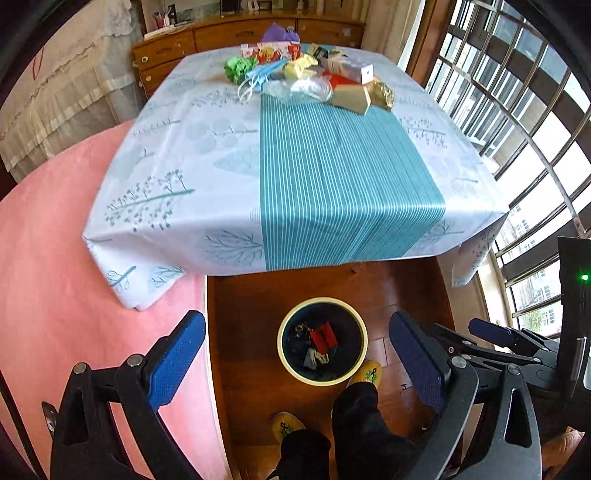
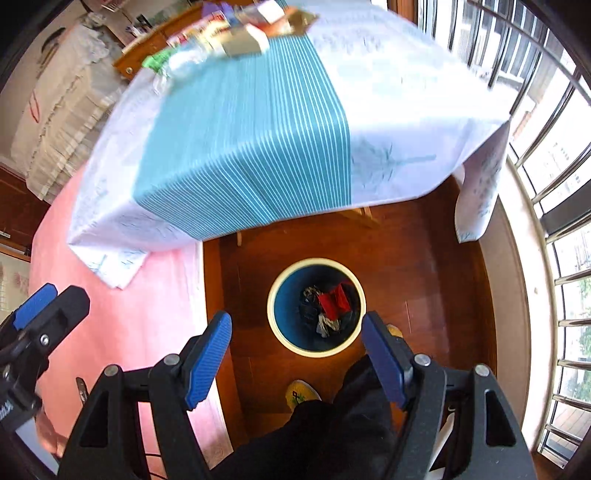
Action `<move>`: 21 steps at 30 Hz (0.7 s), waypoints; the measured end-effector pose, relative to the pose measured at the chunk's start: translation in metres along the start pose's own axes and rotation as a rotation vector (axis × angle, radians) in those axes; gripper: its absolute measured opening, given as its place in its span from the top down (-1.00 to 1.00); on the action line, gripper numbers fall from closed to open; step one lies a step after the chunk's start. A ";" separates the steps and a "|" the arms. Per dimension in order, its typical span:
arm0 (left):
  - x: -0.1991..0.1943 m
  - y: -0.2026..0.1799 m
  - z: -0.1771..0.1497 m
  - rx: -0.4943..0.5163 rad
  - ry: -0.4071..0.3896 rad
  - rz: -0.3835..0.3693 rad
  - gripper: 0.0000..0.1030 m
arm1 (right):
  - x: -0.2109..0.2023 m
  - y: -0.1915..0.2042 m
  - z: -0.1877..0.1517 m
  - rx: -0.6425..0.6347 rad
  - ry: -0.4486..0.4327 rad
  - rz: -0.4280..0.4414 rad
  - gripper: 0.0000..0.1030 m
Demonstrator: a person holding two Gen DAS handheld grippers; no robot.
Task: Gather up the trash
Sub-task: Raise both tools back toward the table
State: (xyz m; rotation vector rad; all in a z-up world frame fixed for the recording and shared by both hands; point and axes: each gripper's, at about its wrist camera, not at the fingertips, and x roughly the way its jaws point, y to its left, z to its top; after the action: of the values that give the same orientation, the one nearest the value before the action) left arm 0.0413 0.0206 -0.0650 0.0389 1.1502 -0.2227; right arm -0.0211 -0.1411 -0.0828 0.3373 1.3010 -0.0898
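A round bin (image 1: 286,350) (image 2: 275,314) with a cream rim stands on the wooden floor below the table's near edge. Inside it lie a red wrapper (image 1: 324,335) (image 2: 334,299) and other crumpled scraps. A pile of trash (image 1: 306,74) (image 2: 229,33), with boxes, wrappers, a green wad and clear plastic, sits at the far end of the table. My left gripper (image 1: 295,363) hangs high above the bin, open and empty. My right gripper (image 2: 297,360) is also open and empty above the bin, and shows at the right in the left wrist view (image 1: 491,332).
The table (image 1: 221,166) (image 2: 406,110) wears a white cloth with a teal striped band. A pink sheet (image 1: 55,258) (image 2: 129,295) lies to the left. A person's dark trouser legs (image 1: 354,424) and yellow slippers (image 1: 365,371) stand by the bin. Barred windows (image 1: 517,110) run along the right.
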 end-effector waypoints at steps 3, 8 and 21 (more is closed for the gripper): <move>-0.029 0.007 0.013 -0.020 -0.048 -0.020 -0.91 | -0.029 0.007 0.007 -0.015 -0.066 -0.003 -0.42; -0.069 0.017 0.028 -0.029 -0.128 -0.028 -0.91 | -0.071 0.015 0.019 -0.021 -0.167 -0.010 -0.42; -0.137 0.040 0.055 -0.028 -0.268 -0.088 -0.91 | -0.138 0.048 0.033 -0.098 -0.369 -0.038 -0.42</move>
State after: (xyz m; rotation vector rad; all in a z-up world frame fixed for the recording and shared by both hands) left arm 0.0458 0.0734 0.0783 -0.0654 0.8888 -0.2813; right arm -0.0161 -0.1224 0.0656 0.2008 0.9425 -0.1141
